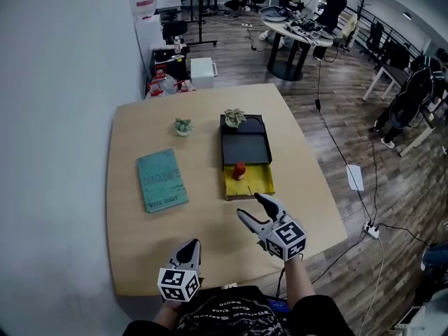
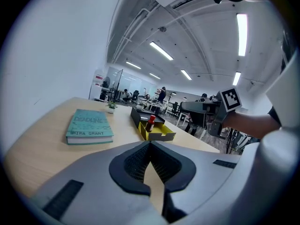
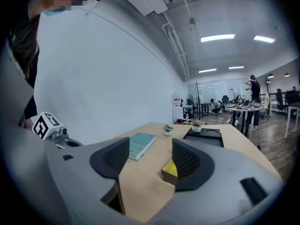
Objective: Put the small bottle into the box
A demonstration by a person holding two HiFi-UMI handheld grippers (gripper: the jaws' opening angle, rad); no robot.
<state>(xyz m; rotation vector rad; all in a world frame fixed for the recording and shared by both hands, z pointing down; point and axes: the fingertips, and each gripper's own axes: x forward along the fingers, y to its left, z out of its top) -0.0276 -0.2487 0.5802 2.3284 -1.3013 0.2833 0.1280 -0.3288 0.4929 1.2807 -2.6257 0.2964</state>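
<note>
Your left tongs (image 1: 189, 249) are pressed together, the two pads meeting tip to tip in the left gripper view (image 2: 150, 148) with nothing pinched between them; they sit low over the near edge of the table (image 1: 126, 257), pointing away from you. Your right tongs (image 1: 250, 206) are spread wide, and the right gripper view (image 3: 149, 158) shows only bare tabletop in the gap. They hold nothing, touch nothing, and point at the box (image 1: 260, 183) from just short of its near end, whose near corner peeks out behind the right-hand pad (image 3: 187, 161). Count what lies on the table: one bottle (image 1: 239, 171), one yellow box, one black tray (image 1: 245, 145), one teal book (image 1: 162, 180) and two small potted plants. The bottle, red with a dark cap, already stands upright inside the yellow box, at its far end, close to where the box meets the tray; the left gripper view shows it there too (image 2: 150, 122). The tray lies directly beyond the box, end to end with it, and carries one plant (image 1: 234, 117) at its far left corner. The other plant (image 1: 183, 126) stands on the tabletop to the left of the tray, apart from it. The book lies flat, left of the box and well apart from it, between the box and the table's left edge.
</note>
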